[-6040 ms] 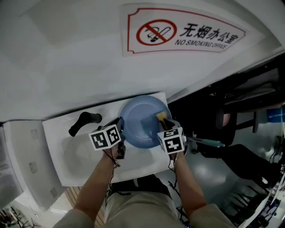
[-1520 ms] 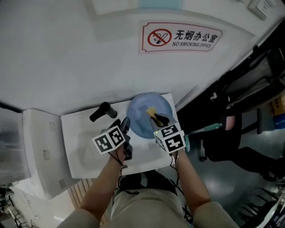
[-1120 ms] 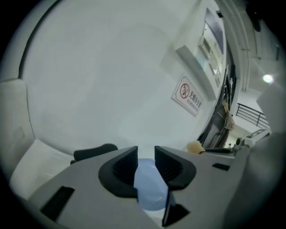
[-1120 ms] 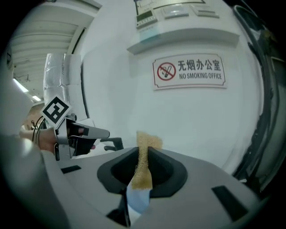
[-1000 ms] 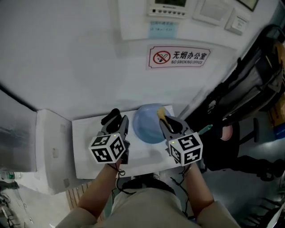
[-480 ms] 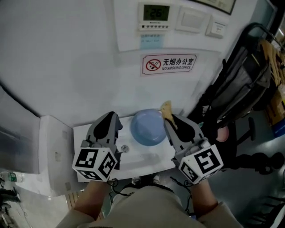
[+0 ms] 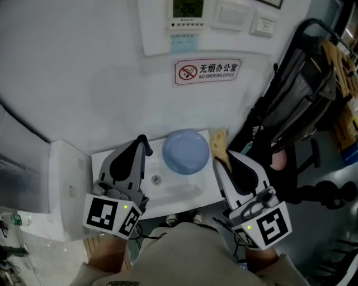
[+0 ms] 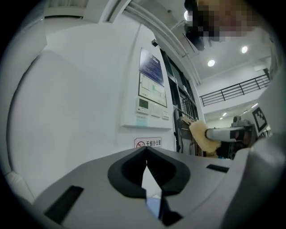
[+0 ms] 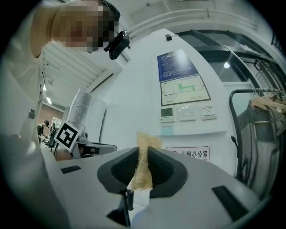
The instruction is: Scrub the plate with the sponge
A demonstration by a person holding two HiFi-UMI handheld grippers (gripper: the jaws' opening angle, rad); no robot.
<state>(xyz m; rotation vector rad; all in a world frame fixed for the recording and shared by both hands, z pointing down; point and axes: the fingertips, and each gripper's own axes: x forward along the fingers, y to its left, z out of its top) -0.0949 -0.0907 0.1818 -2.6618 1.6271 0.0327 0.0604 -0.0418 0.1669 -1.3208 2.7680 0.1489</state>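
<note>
The round blue plate (image 7: 185, 151) lies flat at the back right of the white sink (image 7: 173, 195), with no gripper touching it. My left gripper (image 7: 142, 141) is raised above the sink's left side. Its jaws (image 8: 146, 151) have just closed and meet with nothing between them. My right gripper (image 7: 222, 152) is raised right of the plate, shut on the yellow sponge (image 7: 218, 143). In the right gripper view the sponge (image 9: 140, 172) stands pinched between the jaws, its top poking out past the tips. The left gripper view shows the sponge (image 8: 199, 134) off to the right.
A no-smoking sign (image 7: 207, 71) and a thermostat panel (image 7: 187, 8) hang on the white wall behind the sink. A black cart with bags (image 7: 302, 95) stands close on the right. A white cabinet (image 7: 67, 167) adjoins the sink's left side. The drain (image 7: 155, 180) shows in the basin.
Both grippers have lifted up and away from the sink toward the head camera. The left jaws went from open to shut, empty. The plate stayed on the sink; the sponge rose with the right gripper.
</note>
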